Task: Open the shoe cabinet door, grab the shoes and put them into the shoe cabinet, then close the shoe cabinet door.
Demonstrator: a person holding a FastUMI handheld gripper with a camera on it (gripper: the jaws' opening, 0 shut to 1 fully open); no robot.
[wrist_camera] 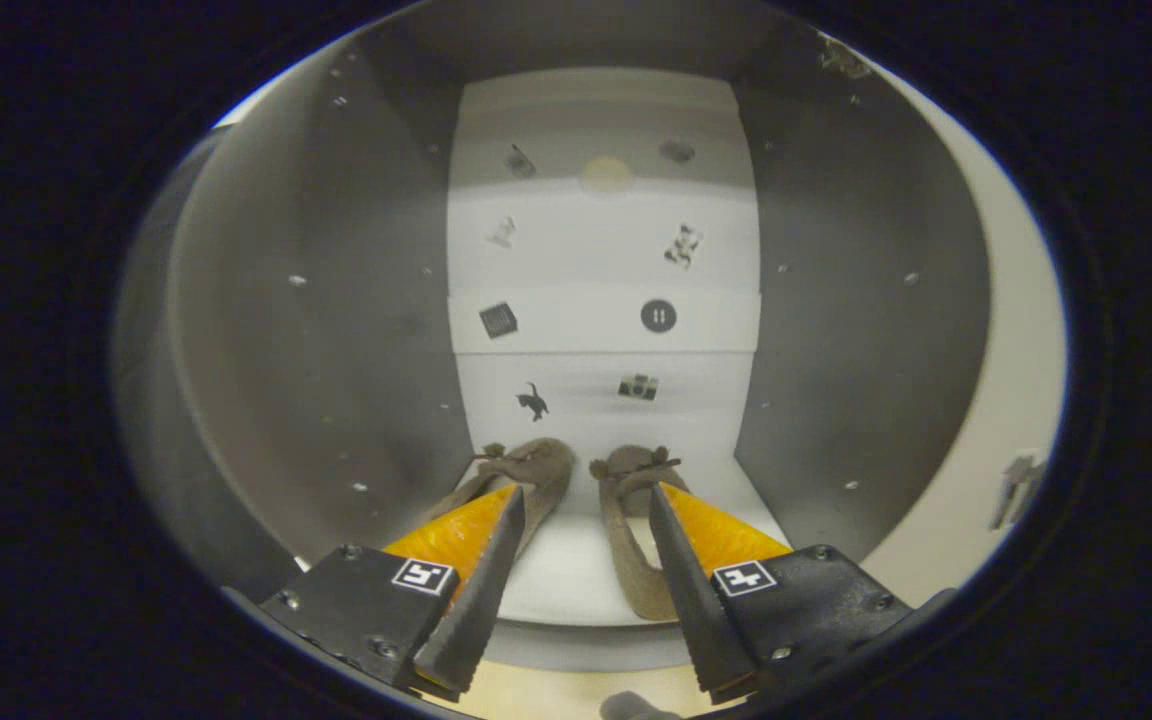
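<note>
Gripper [584, 500] spread wide at the open shoe cabinet [866, 300], its fingers holding nothing, with a pair of shoes [626, 480] on the shelf.

No readable writing shows: each finger carries a small black-and-white square marker, and the cabinet's pale back panel [604, 250] bears small dark picture stickers, among them a cat shape and a round dark button-like one. The shoes are brown, soft flats with little bows at the toes, side by side on the white bottom shelf [576, 575], toes toward the back; each lies just ahead of and partly under one orange-and-black finger. Grey side walls dotted with shelf-pin holes flank them.
</note>
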